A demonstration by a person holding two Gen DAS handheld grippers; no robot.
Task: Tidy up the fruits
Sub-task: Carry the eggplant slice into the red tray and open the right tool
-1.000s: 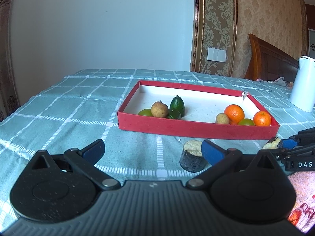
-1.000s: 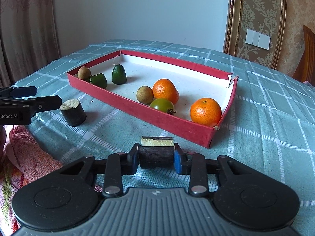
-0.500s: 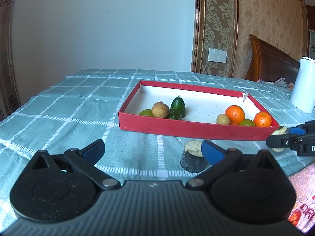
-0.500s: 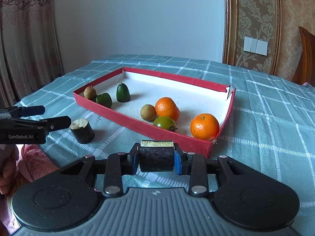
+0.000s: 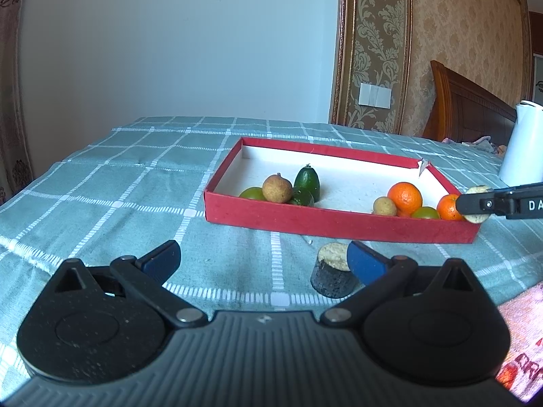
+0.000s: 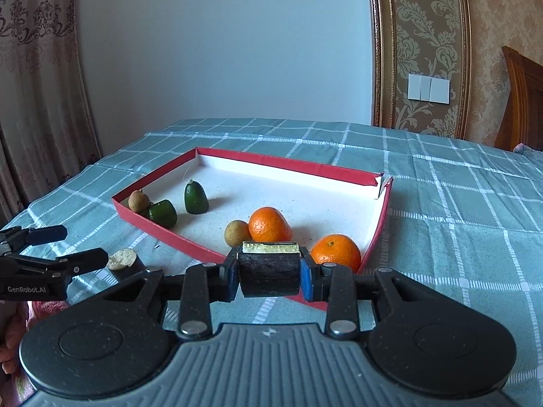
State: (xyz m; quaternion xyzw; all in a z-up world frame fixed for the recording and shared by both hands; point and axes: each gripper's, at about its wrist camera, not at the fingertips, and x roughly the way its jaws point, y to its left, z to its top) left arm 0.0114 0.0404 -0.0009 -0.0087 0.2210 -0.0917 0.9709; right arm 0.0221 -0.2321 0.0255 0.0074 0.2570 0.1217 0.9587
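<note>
- A teal checked tablecloth (image 5: 118, 183) with white grid lines covers the table.
- A plain pale blue-grey wall (image 6: 220, 51) stands behind it.
- A gold-framed panel of damask wallpaper (image 6: 424, 34) runs up the wall to the right.
- A white triple light switch (image 6: 428, 88) sits on that wallpaper.
- A pinkish patterned curtain (image 6: 37, 84) hangs at the left.
- A brown wooden headboard (image 5: 465, 105) stands at the far right.
- A white jug (image 5: 524, 144) stands upright on the cloth's far right side.
- A pink floral cloth (image 5: 522, 332) lies at the near right edge.
</note>
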